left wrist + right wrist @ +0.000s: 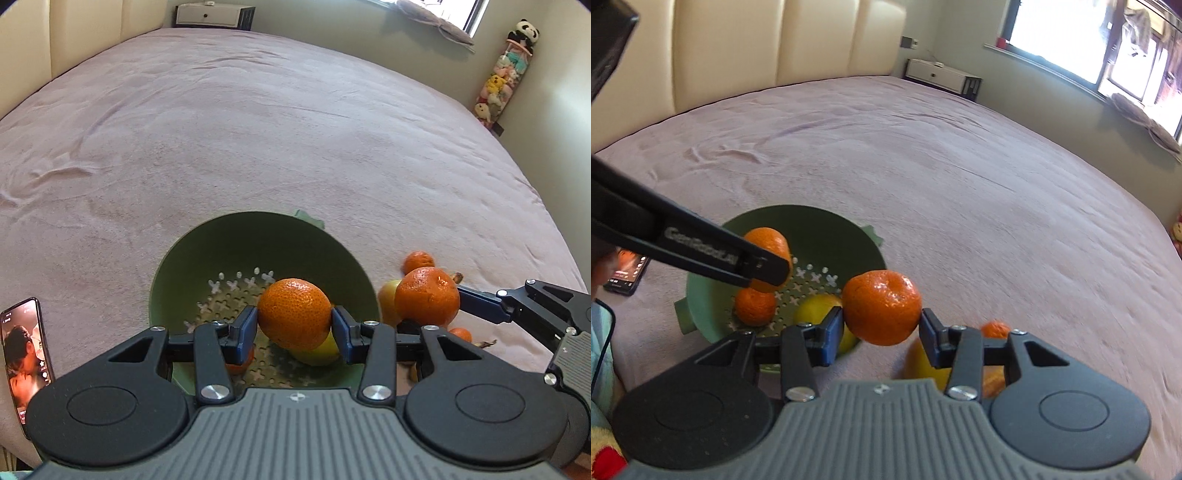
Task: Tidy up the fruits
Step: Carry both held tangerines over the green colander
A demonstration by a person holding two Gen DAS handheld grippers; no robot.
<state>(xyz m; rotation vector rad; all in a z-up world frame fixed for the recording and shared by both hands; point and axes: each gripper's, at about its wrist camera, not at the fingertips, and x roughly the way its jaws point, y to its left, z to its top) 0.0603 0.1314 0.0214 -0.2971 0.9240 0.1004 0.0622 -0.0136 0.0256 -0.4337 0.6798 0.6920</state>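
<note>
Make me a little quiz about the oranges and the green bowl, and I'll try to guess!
1. True or false: the left gripper and the right gripper each hold an orange.
2. What colour is the fruit lying next to the small orange inside the green bowl?
3. Which gripper holds its fruit right over the bowl? A) left B) right C) neither

Key:
1. True. The left grips one orange and the right grips another orange.
2. Yellow: a yellow fruit lies on the bowl's holed bottom.
3. A. The left one is over the bowl; the right one is still beside it, over the pink bedspread.
</note>
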